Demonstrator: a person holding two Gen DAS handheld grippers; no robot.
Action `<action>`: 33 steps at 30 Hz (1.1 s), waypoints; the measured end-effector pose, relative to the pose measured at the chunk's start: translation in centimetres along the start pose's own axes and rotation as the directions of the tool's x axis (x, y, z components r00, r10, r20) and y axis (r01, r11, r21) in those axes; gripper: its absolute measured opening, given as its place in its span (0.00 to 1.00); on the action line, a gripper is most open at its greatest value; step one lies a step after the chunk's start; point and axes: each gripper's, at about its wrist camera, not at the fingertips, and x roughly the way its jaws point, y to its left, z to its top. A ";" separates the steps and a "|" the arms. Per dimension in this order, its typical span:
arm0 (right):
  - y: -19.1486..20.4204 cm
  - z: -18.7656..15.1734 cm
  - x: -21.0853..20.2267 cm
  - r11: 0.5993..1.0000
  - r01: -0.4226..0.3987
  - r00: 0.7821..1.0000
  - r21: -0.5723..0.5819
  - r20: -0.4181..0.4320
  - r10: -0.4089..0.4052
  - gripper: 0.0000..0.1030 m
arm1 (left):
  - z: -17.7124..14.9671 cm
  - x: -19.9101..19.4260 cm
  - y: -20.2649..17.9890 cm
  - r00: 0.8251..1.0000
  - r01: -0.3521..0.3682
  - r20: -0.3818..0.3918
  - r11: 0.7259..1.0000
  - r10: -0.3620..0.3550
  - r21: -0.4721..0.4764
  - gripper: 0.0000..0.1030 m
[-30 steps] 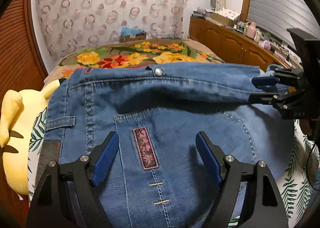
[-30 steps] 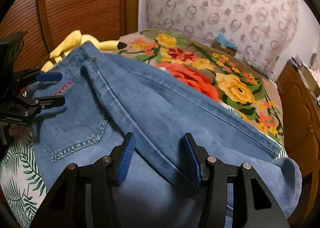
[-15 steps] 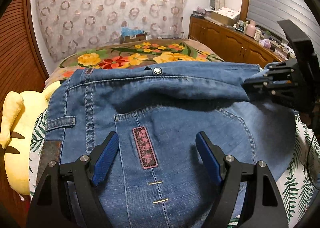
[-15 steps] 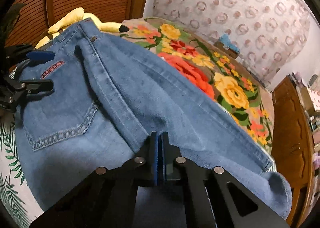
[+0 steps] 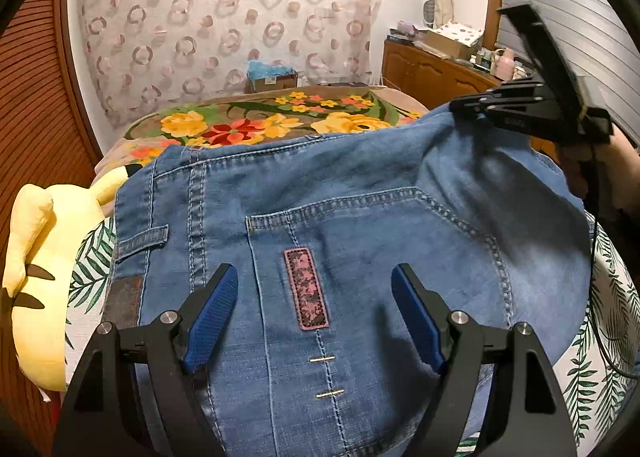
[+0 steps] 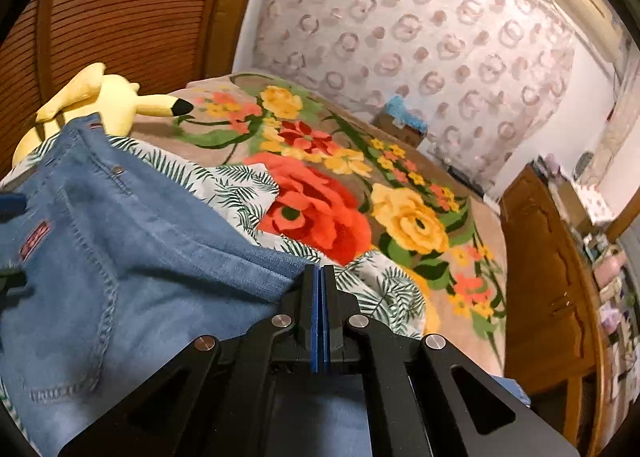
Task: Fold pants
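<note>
the right claw (image 6: 320, 321) pinches the jeans (image 5: 360, 217) and lifts them, the left claw (image 5: 312, 321) is wide apart over them, so the cloth could slip and flop on the bed (image 6: 400, 185).

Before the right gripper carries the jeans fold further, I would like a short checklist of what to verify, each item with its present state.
1. Right gripper is shut on the jeans: ok. Its fingers are pressed together with denim bunched at them.
2. Left gripper is ready to pin the cloth: not ok. It is open above the back pocket and grips nothing.
3. All layers of the leg are caught in the right grip: cannot tell, the fingers hide the pinch.
4. The yellow plush toy is away from the fold path: ok. It lies beside the waistband, to the left.
5. Landing area on the leaf-print sheet: cannot tell, the lifted denim covers much of it.
</note>
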 end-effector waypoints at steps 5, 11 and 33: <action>-1.5 -0.1 0.1 0.997 -0.004 1.000 0.082 -0.008 0.005 0.25 | 0.0 0.0 -0.1 1.000 -0.011 -0.004 1.000 0.011 0.008 0.77; -3.9 -2.6 -3.8 0.987 0.020 0.999 0.162 0.021 -0.024 0.41 | 0.0 0.4 0.0 1.000 -0.014 -0.019 1.000 0.015 0.010 0.77; -8.0 -14.3 -7.4 0.893 0.012 0.991 0.450 -0.124 0.049 0.48 | -0.3 2.1 -0.3 0.995 -0.027 -0.094 0.999 0.029 0.019 0.78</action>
